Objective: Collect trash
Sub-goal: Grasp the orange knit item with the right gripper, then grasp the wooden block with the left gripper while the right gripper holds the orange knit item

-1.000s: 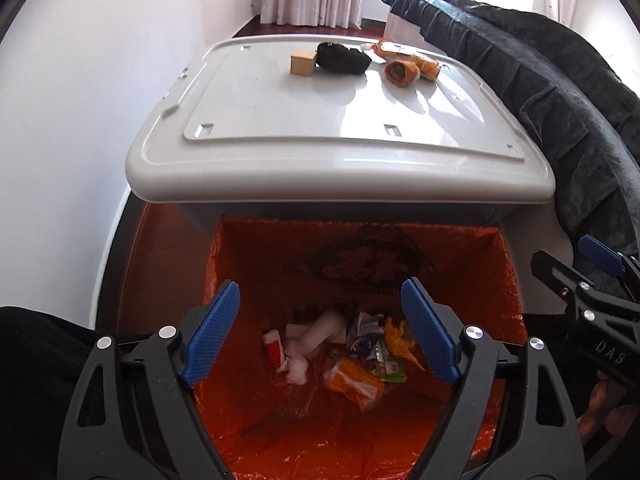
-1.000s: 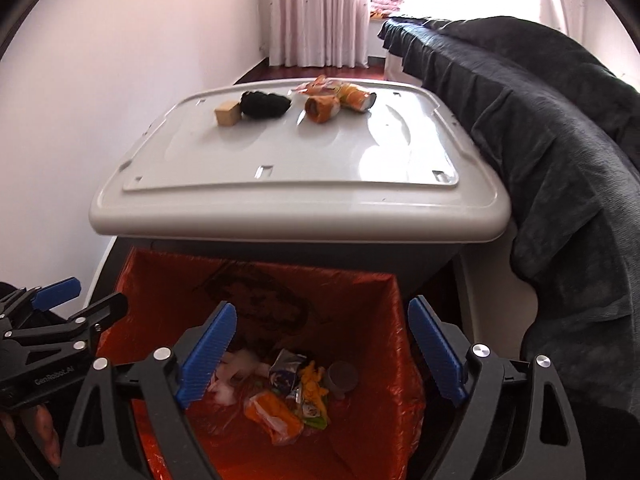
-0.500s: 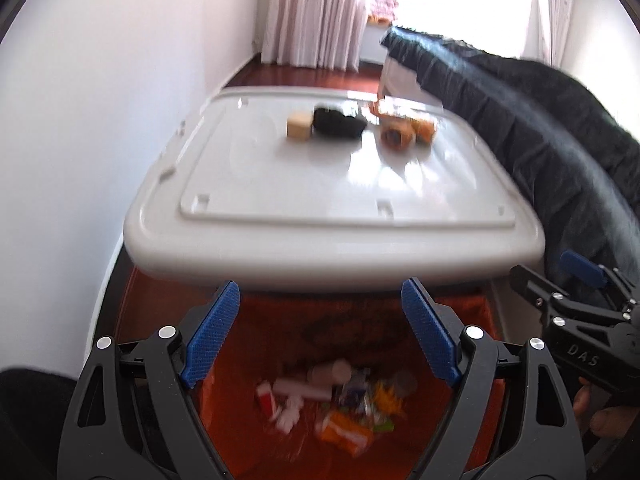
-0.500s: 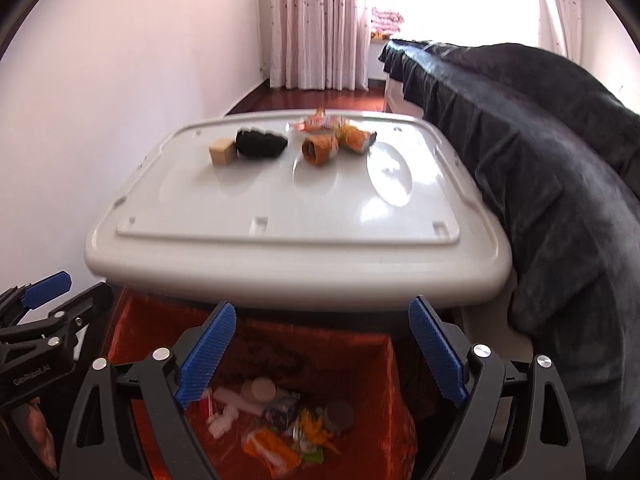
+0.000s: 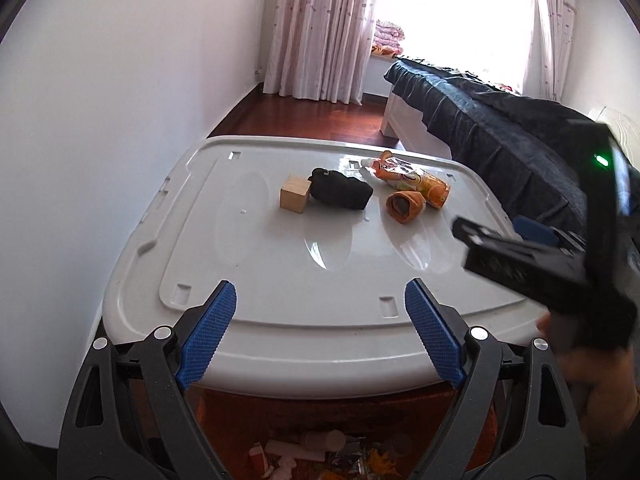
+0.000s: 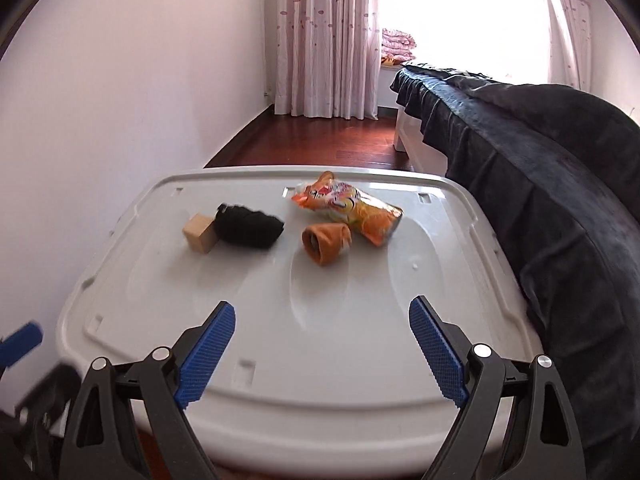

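On the white bin lid [image 5: 280, 272] [image 6: 360, 320] lie a wooden block [image 5: 295, 199] [image 6: 200, 234], a black cloth bundle [image 5: 342, 194] [image 6: 249, 226], an orange rolled piece [image 5: 404, 206] [image 6: 326, 242] and an orange snack bag [image 5: 416, 180] [image 6: 352, 210], all toward the far side. My left gripper [image 5: 320, 332] is open and empty over the lid's near edge. My right gripper [image 6: 320, 344] is open and empty over the near edge too. An orange-lined trash bin [image 5: 320, 448] with several scraps sits below.
A bed with a dark blue cover [image 5: 500, 136] [image 6: 560, 184] runs along the right. A white wall [image 5: 100, 120] is on the left. Curtains [image 6: 328, 40] and a bright window are at the far end over wooden floor [image 6: 320, 144].
Both grippers have risen from over the orange trash bin and tilted up toward the lid. The bin has dropped to the bottom edge. The right gripper now looms at the left view's right side.
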Demonstrator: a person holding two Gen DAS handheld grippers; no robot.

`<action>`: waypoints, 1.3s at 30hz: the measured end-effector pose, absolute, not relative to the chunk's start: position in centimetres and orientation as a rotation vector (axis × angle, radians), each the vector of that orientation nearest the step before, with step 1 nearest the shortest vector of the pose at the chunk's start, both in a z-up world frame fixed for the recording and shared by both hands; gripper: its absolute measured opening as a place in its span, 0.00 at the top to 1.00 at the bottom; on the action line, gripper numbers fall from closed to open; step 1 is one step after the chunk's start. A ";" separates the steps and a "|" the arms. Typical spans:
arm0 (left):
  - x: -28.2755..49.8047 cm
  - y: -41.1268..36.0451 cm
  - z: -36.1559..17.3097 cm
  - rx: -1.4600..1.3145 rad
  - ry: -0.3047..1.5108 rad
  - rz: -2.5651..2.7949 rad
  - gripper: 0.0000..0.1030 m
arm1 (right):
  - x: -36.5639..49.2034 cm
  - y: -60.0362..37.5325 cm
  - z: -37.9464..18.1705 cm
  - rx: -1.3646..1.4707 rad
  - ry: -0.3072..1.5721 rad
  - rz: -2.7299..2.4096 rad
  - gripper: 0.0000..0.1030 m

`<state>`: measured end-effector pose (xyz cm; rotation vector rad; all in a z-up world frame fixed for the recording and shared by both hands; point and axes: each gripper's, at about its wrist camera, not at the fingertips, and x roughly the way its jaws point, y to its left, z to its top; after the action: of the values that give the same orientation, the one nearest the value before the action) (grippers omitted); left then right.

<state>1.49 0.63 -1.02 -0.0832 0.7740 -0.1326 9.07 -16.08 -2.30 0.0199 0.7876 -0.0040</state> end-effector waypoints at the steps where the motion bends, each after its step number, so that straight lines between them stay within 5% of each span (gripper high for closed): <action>1: 1.9 0.6 -1.2 -0.087 0.777 -0.132 0.18 | 10.7 -16.2 -2.9 0.026 0.798 -0.005 0.16; 15: 3.0 1.7 -3.5 -0.096 0.807 -0.140 0.18 | 22.8 -15.1 -10.3 -0.012 0.993 -0.063 0.23; 17: 3.2 1.9 -3.6 -0.104 0.811 -0.136 0.18 | 23.8 -15.1 -10.9 -0.003 1.015 -0.062 0.29; 19: 3.3 2.1 -3.7 -0.111 0.812 -0.132 0.18 | 24.7 -15.4 -11.6 0.014 1.051 -0.058 0.50; 22: 3.7 2.4 -4.1 -0.116 0.822 -0.122 0.18 | 24.5 -15.9 -11.2 0.047 1.040 -0.049 0.70; 39: 16.8 2.5 -5.8 -0.096 0.892 -0.174 0.18 | 17.0 -19.0 -3.0 0.125 0.794 0.044 0.71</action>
<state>16.82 2.50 -5.78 -0.0958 0.8915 -0.1742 17.01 -19.02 -3.03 0.1254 0.7944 0.0436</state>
